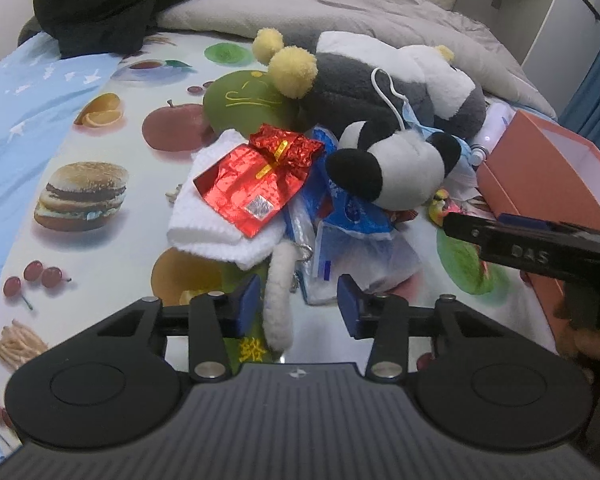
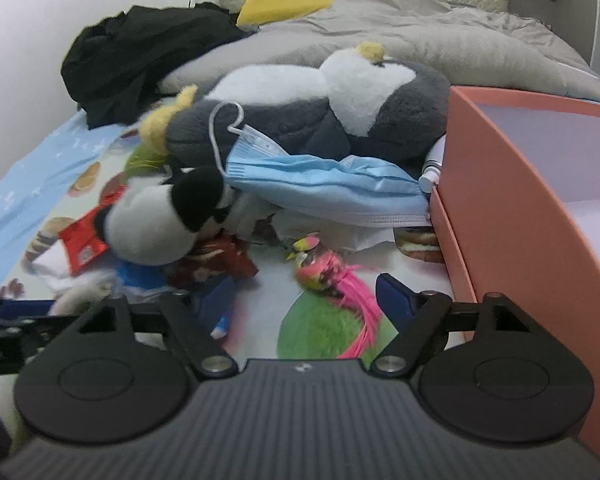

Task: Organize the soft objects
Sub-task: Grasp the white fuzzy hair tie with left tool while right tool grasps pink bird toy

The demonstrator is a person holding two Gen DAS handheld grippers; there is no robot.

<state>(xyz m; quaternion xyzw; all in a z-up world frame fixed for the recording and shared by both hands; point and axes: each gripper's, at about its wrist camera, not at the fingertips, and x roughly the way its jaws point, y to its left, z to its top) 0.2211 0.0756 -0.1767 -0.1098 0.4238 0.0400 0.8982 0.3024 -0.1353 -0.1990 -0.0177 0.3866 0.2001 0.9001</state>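
Between the left gripper's point(image 1: 298, 306) partly spread blue pads lies a white furry tail point(image 1: 278, 300), touching neither pad that I can tell. Right gripper point(image 2: 304, 300) stands wide, holding nothing, over a pink feathered bird toy point(image 2: 332, 276). At right, the orange box point(image 2: 520, 208) shows a bare pale inside. Beyond, the panda plush point(image 1: 392, 168) lies under a large grey-and-white plush point(image 2: 340, 120) draped with a blue face mask point(image 2: 324, 188).
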